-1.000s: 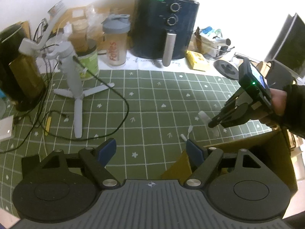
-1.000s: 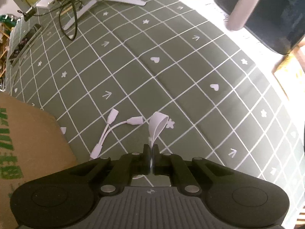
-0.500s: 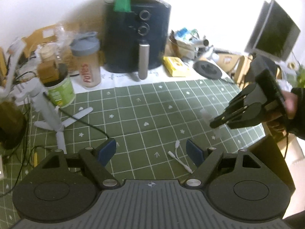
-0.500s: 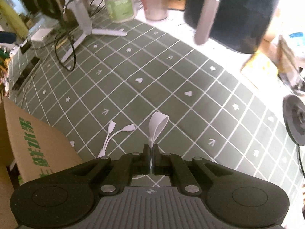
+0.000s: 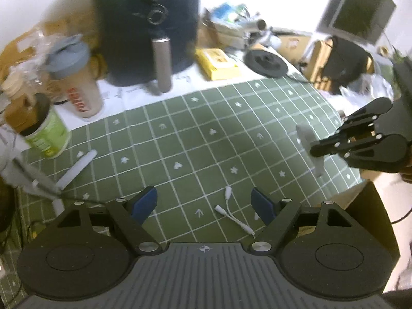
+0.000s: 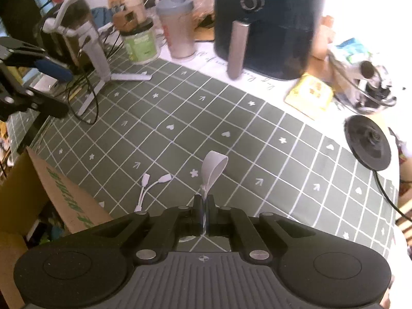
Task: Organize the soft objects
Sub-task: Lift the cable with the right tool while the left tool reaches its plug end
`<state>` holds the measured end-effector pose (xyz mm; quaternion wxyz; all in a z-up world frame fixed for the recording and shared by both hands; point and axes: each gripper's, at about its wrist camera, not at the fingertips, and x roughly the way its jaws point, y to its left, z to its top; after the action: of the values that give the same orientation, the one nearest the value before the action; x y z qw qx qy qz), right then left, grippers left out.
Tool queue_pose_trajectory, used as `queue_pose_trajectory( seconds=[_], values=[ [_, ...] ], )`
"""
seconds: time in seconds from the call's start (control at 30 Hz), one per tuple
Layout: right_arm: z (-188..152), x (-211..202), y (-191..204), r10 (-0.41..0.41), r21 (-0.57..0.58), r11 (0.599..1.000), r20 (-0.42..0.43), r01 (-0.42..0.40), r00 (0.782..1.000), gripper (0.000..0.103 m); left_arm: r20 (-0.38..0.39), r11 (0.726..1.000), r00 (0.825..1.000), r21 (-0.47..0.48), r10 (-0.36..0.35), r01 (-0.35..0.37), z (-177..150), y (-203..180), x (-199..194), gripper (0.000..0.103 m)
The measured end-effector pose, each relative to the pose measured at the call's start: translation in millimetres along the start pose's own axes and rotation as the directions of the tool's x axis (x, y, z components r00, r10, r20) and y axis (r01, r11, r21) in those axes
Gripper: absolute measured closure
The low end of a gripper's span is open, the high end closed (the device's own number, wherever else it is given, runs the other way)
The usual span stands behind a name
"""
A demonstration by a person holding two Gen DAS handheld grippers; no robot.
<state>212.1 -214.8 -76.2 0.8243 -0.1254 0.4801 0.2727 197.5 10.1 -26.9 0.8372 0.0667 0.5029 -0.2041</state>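
The right gripper (image 6: pixel 204 207) pinches a white looped strap (image 6: pixel 213 171) above the green grid mat (image 6: pixel 257 139); the left gripper (image 5: pixel 204 203) gapes empty over a white splitter cable (image 5: pixel 231 212). At ten o'clock, a shaker bottle (image 5: pixel 77 82) bears red lettering, blurred

Open ground: the middle of the green checked mat (image 6: pixel 231 118) lies bare and passable from the near edge up to the appliances.

Low obstacle: a white Y-shaped adapter cable (image 6: pixel 152 188) lies flat on the mat near its front edge, just beside the cardboard box (image 6: pixel 64 198).

Back edge, blocked: dark air fryer (image 6: pixel 267 25) with protruding handle, shaker bottle (image 6: pixel 177 28), green-labelled jar (image 6: pixel 141 43).

Left side: white tripod stand (image 6: pixel 95 59) with legs splayed onto the mat, and a black cable (image 6: pixel 87 108) looping around it.

Right side: yellow packet (image 6: pixel 311 95), black round base (image 6: pixel 368 141) with trailing cord.

Front left corner: cardboard box wall rises above mat level.
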Motion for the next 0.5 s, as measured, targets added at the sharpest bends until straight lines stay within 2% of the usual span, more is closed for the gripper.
queue_pose_trajectory(
  seconds=[0.17,0.27,0.4,0.5],
  values=[
    [-10.7,-19.7,-7.4,-0.024,0.061,0.998,0.039,0.022,0.999,0.099,-0.077,0.998,0.996,0.052,-0.042,0.046,12.3,-4.1,20.1,0.024],
    [-16.2,-30.0,-11.3,-0.037,0.094,0.995,0.059,0.032,0.998,0.099,-0.149,0.996,0.988,0.062,-0.049,0.059,20.6,-5.6,35.0,0.029],
    [-23.0,-41.5,-15.5,-0.062,0.125,0.991,0.076,0.052,0.995,0.099,-0.288,0.998,0.955,-0.005,-0.067,0.068,32.3,-0.8,63.3,0.033],
    [-27.5,-47.6,-17.7,-0.074,0.145,0.988,0.087,0.061,0.993,0.099,-0.386,0.989,0.913,-0.102,-0.134,0.102,38.7,6.5,87.3,0.034]
  ],
)
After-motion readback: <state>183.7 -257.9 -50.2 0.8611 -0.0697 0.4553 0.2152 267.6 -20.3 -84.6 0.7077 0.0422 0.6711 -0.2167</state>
